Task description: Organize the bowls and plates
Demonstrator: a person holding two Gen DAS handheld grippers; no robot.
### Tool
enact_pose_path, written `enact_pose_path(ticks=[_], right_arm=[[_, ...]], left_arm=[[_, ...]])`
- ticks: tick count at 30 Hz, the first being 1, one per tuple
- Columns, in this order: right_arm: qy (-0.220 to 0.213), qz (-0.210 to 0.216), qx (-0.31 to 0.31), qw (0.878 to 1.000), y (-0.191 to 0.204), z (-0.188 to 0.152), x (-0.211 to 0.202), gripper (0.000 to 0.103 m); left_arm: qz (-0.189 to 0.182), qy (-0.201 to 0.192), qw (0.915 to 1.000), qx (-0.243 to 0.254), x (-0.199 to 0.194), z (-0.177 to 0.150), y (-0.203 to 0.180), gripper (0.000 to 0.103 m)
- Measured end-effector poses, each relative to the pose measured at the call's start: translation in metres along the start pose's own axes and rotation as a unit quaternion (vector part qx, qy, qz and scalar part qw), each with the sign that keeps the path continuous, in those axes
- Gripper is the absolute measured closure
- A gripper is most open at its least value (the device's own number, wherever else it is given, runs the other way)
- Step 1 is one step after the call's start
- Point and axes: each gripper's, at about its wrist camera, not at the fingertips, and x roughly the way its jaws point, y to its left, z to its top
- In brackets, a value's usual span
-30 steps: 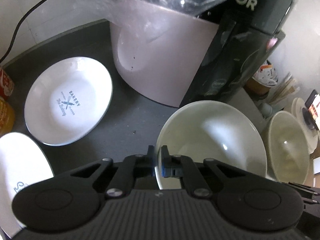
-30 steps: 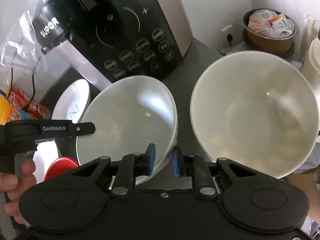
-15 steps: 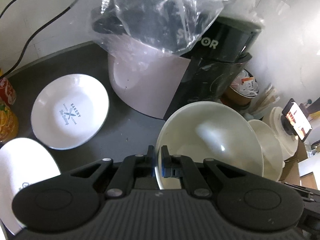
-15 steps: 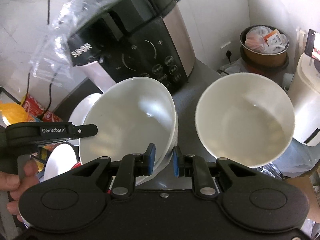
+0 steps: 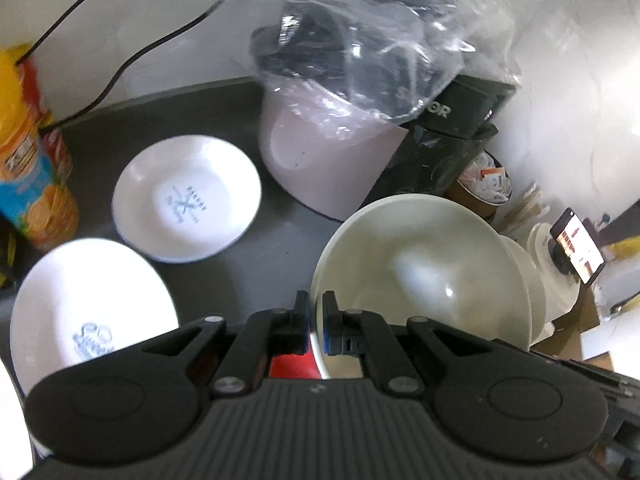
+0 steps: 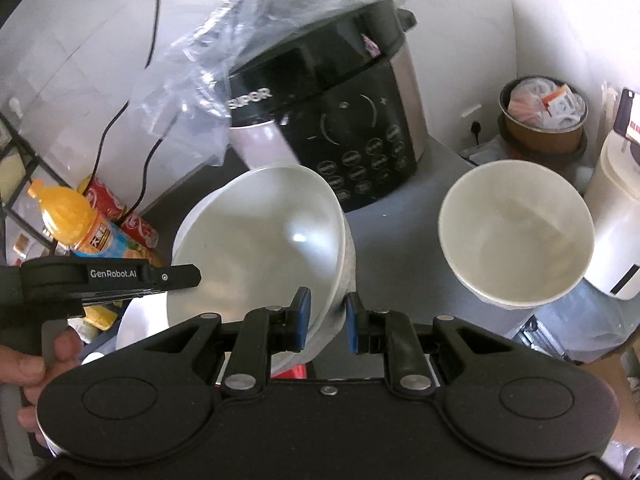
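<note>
Cream ceramic bowl [image 5: 420, 264] lifted — left gripper [image 5: 315, 316] and right gripper [image 6: 326, 316] both pinch its rim; next, probably, nest it gently into the second cream bowl [image 6: 516, 240].

We lifted both grippers up and away from the dark grey countertop [image 5: 256, 248]. The left gripper [image 5: 315, 322] carried the large cream ceramic bowl [image 5: 420, 264] up by its rim, the right gripper [image 6: 325, 318] rose beside it. The black pressure cooker under the clear plastic bag [image 6: 344, 120] shrank and dropped lower in view. The orange juice bottle [image 6: 76, 220] and the red cans [image 6: 120, 212] came into frame. The second cream bowl [image 6: 516, 236] looked smaller, farther below.
</note>
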Motion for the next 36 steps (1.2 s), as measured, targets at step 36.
enact_pose_path(ticks=[36], right_arm=[[0.071, -0.042, -0.091, 0.992, 0.08, -0.061, 0.036, 0.084]], left_arm=[[0.013, 0.047, 0.9984, -0.028, 0.001, -0.065, 0.09, 0.098]])
